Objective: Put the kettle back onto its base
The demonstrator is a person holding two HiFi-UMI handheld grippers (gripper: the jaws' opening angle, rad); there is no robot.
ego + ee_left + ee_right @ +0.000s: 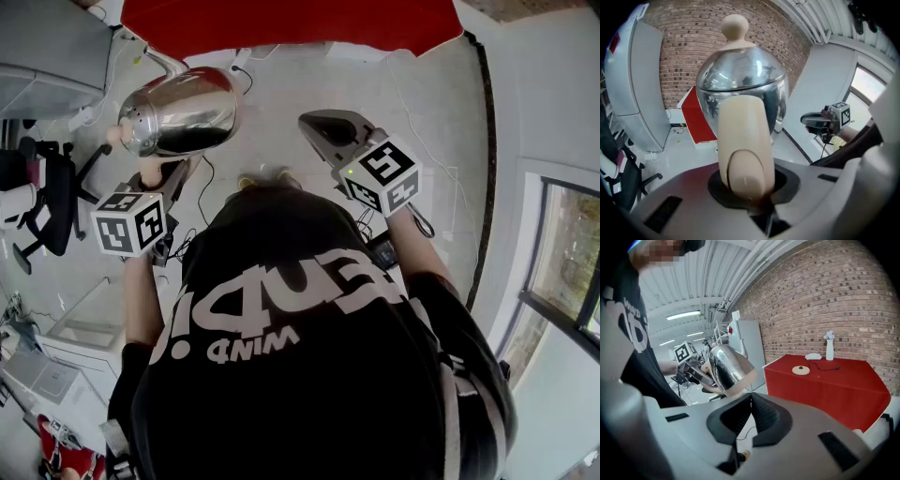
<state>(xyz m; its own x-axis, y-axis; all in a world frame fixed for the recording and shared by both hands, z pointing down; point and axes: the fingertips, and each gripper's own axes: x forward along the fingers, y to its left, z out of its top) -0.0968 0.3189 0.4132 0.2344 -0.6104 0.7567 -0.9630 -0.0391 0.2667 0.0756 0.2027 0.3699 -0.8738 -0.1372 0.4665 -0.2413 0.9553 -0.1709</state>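
A chrome kettle (183,112) with a cream handle (743,140) and a round wooden lid knob (735,26) hangs in the air, tilted, above the floor. My left gripper (159,183) is shut on that handle, which fills the jaws in the left gripper view. The kettle's round cream base (800,370) lies on a red-clothed table (834,390), its cord running to the right. My right gripper (751,408) is shut with nothing in it, and it is held in the air to the kettle's right (323,127).
On the red table a white vase (829,345) and a flat white object (813,356) stand behind the base. A grey cabinet (637,84) stands left of the table. A black office chair (47,187) is at the left. A brick wall (825,296) backs the table.
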